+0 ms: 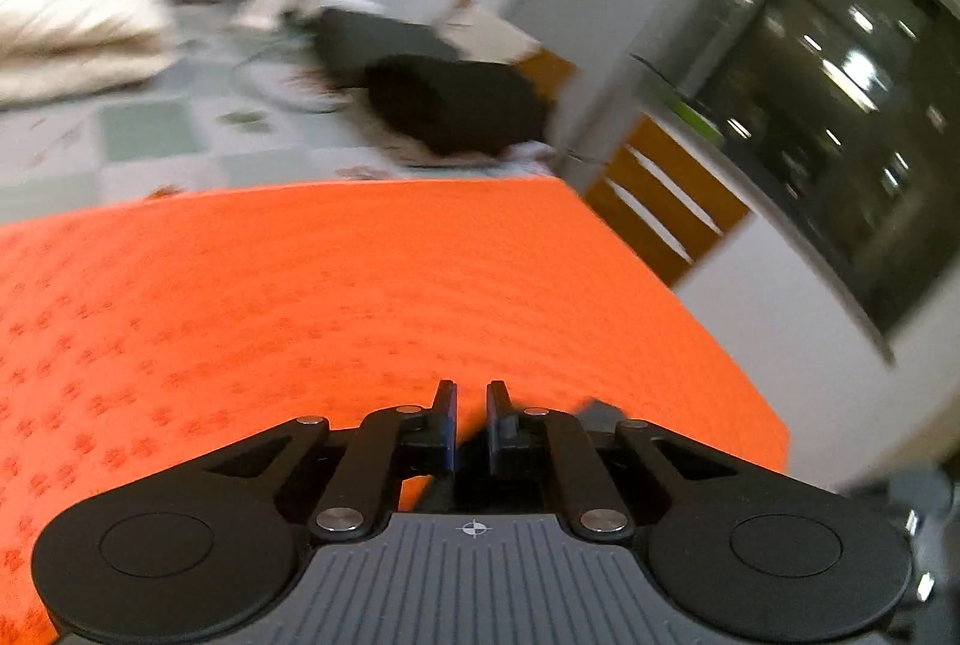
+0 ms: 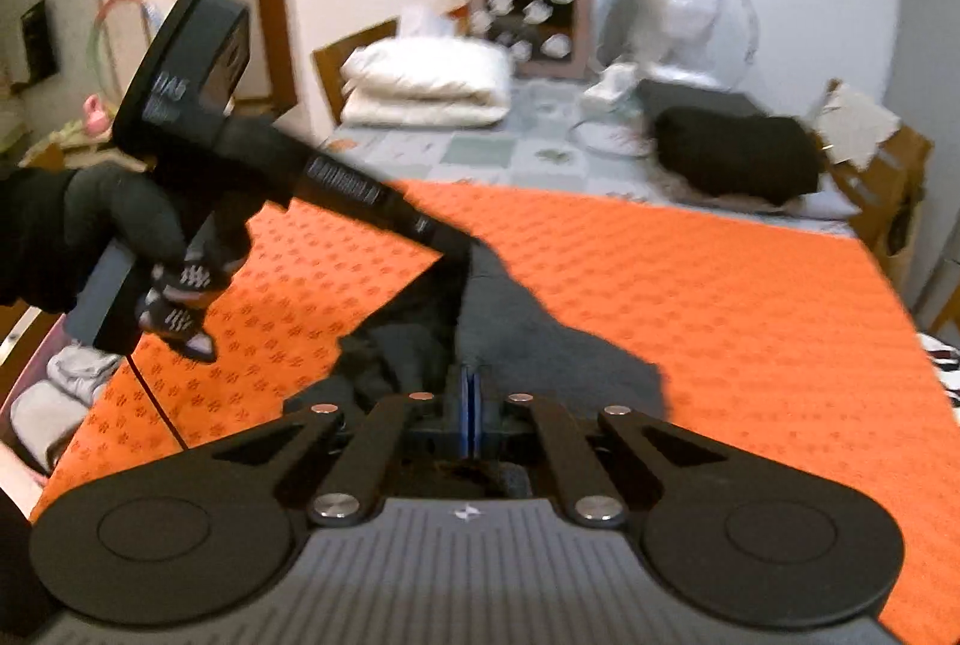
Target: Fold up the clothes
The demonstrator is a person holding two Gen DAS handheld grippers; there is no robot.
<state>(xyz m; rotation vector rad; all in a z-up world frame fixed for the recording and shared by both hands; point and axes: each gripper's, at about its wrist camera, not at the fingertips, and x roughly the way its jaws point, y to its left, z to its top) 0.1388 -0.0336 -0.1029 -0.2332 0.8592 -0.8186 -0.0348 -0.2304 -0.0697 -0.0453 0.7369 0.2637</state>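
Right wrist, dark garment [image 2: 480, 321] pinched by right hand-held gripper [image 2: 471, 405]

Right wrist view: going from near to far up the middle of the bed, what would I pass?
Right gripper, its jaws shut on the dark garment → orange bedspread → pale checked sheet → pink cabinet against the wall.

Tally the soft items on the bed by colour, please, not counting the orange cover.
Dark grey garment, in front, under the grippers: 1
Black bundle, far right: 1
White duvet, folded at the back: 1
Total: 3
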